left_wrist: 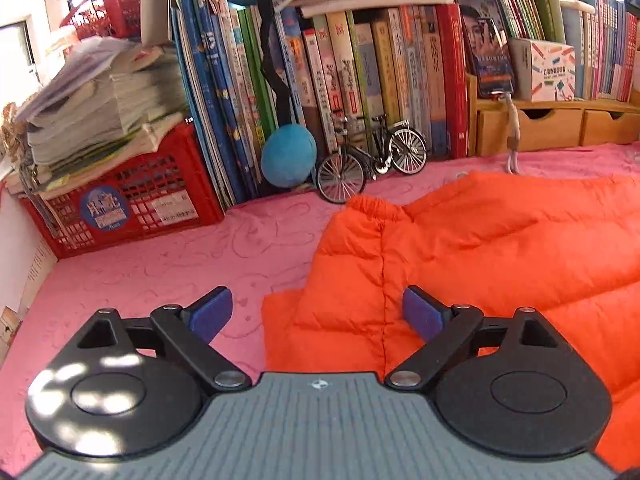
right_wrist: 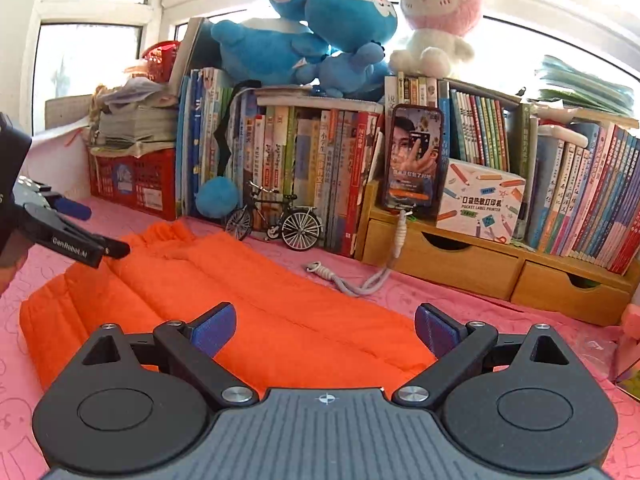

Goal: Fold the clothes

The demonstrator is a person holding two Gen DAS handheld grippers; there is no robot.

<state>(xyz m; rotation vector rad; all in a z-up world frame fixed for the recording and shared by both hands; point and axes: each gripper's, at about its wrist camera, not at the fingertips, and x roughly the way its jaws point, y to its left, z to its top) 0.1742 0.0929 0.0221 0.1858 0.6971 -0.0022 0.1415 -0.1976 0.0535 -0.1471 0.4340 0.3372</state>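
An orange padded garment (left_wrist: pixel 460 248) lies folded on the pink cloth-covered surface (left_wrist: pixel 168 264). Its gathered cuff end (left_wrist: pixel 366 205) points toward the books. My left gripper (left_wrist: pixel 318 314) is open and empty, hovering over the garment's near left edge. In the right wrist view the garment (right_wrist: pixel 224 292) stretches from the left to the middle. My right gripper (right_wrist: pixel 324 334) is open and empty above its near right end. The left gripper (right_wrist: pixel 76 228) also shows at the left edge of that view, above the garment's far left part.
A red crate (left_wrist: pixel 132 200) with stacked papers stands at the back left. A row of books (left_wrist: pixel 340 72), a toy bicycle (left_wrist: pixel 370 158), a blue plush ball (left_wrist: pixel 288 156), a phone (right_wrist: pixel 414 160), wooden drawers (right_wrist: pixel 480 264) and a grey cord (right_wrist: pixel 352 280) line the back.
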